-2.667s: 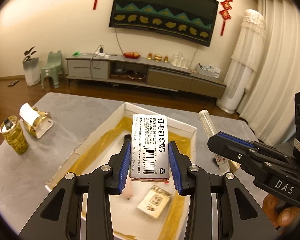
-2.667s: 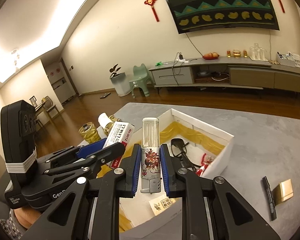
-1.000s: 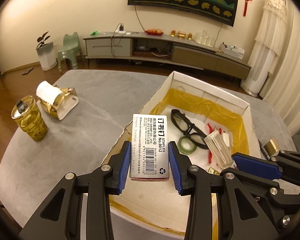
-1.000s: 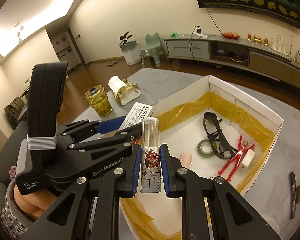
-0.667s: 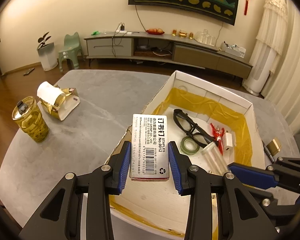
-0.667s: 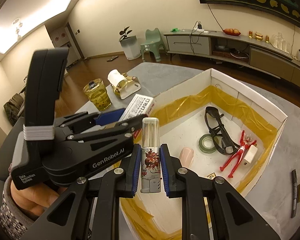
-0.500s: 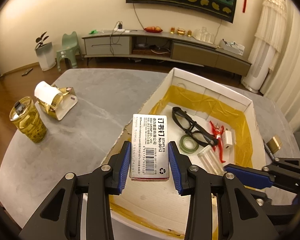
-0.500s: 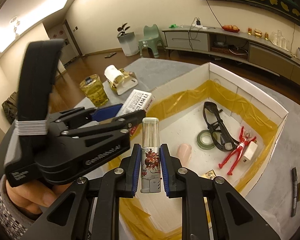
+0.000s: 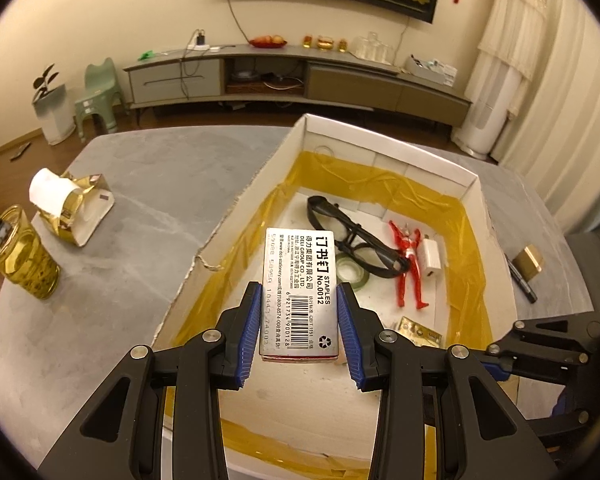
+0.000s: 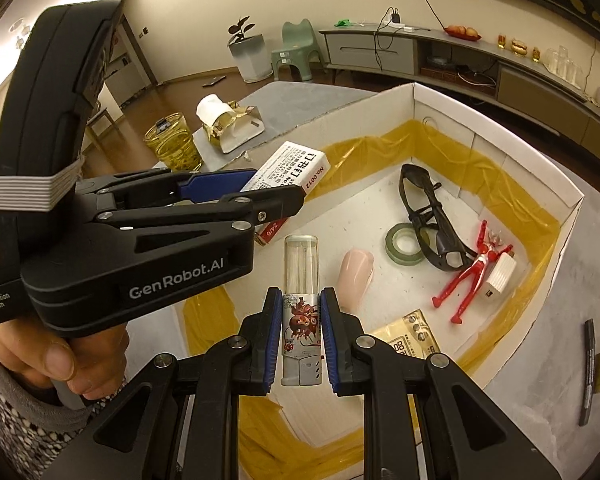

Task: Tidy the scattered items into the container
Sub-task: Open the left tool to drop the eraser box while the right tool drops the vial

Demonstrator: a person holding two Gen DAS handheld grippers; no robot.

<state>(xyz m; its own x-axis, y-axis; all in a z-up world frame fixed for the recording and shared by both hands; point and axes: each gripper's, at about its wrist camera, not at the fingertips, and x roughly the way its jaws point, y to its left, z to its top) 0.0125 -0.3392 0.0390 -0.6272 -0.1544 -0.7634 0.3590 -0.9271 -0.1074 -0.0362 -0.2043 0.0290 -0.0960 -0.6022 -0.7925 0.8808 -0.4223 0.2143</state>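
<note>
My left gripper (image 9: pixel 299 322) is shut on a white staples box (image 9: pixel 300 292) and holds it over the near left part of the white box (image 9: pixel 388 140) lined with yellow tape. From the right wrist view the same staples box (image 10: pixel 296 170) shows beyond the left gripper's fingers (image 10: pixel 220 190). My right gripper (image 10: pixel 301 328) is shut on a clear-capped small bottle (image 10: pixel 301 280) with a red cartoon label, above the box floor. Inside the box lie black glasses (image 9: pixel 356 240), a green tape roll (image 9: pixel 352 274), a red figure (image 9: pixel 408 264), a white charger (image 9: pixel 430 258), a pink oval piece (image 10: pixel 356 274) and a gold packet (image 10: pixel 414 338).
On the grey table (image 9: pixel 140 184) left of the box stand a yellow-green glass jar (image 9: pixel 20 256) and a gold tissue holder (image 9: pixel 72 208). Right of the box lie a black pen (image 10: pixel 588 372) and a gold clip (image 9: pixel 530 262). A person's hand (image 10: pixel 56 356) grips the left tool.
Both grippers have tilted downward and sunk a little over the box, so more of its floor shows. The right gripper has slid back out of the left wrist view. Both grips are unchanged.
</note>
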